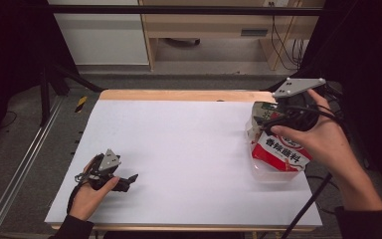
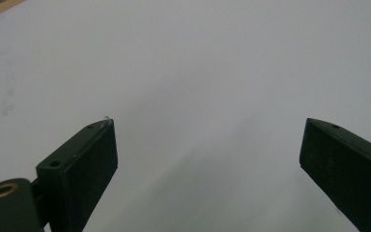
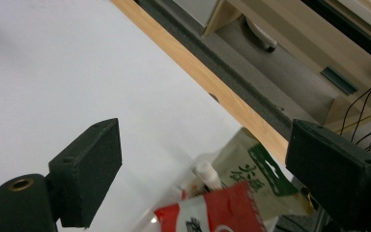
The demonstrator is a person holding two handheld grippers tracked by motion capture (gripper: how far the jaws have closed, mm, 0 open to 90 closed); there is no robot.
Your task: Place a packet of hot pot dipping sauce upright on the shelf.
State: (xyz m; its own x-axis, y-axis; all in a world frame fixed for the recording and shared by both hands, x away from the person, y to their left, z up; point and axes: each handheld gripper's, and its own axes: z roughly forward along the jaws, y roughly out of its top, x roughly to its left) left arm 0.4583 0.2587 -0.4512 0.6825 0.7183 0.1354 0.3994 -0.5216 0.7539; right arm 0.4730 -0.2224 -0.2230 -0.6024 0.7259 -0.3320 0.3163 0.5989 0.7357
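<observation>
At about four o'clock on the white bench (image 1: 179,144) sits a clear tub (image 1: 273,172) stuffed with soft sauce packets (image 1: 281,153), the right claw (image 1: 278,122) hovering just over it, jaws apart. Our left claw (image 1: 124,183) rests open at eight o'clock. We judge the packets light, limp and slippery; pinch a flat top edge.

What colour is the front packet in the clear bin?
Red with a white label band, the front packet shows best in the high view.
</observation>
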